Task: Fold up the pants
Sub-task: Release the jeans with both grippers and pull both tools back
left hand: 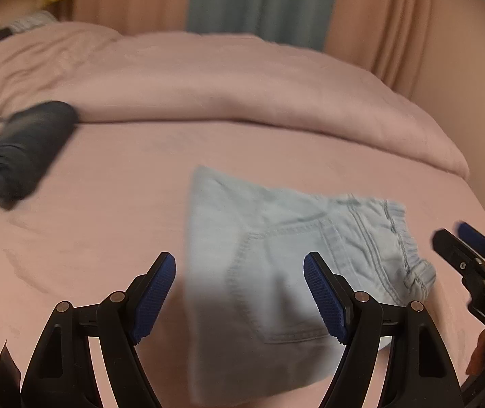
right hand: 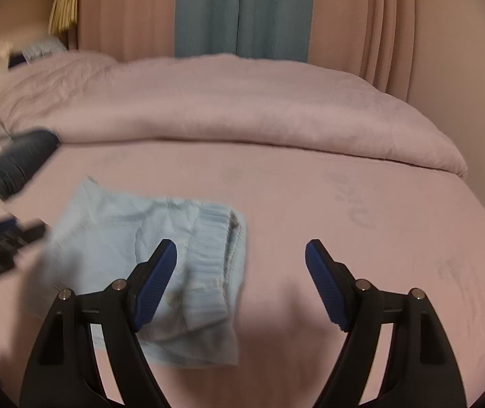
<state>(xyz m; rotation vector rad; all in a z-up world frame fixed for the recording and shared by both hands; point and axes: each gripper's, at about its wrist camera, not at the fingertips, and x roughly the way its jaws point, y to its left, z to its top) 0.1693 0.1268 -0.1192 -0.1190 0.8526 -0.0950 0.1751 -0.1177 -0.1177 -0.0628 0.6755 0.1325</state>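
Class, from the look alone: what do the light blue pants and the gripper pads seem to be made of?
Pants: likely thin washed denim or cotton; matte, with raised double stitching and a gathered elastic waistband.
Pads: probably blue rubber or soft plastic; fine ribbed texture, dull sheen.

bed: pink-sheeted mattress [right hand: 310,204] | bedding: folded pale pink duvet [right hand: 225,108] | rear: peach curtains [right hand: 123,10], teal centre panel [right hand: 242,10]

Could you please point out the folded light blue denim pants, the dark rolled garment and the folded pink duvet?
folded light blue denim pants [left hand: 259,272], left wrist view, back pocket
dark rolled garment [left hand: 24,149], left wrist view, middle
folded pink duvet [right hand: 225,108], right wrist view, top surface
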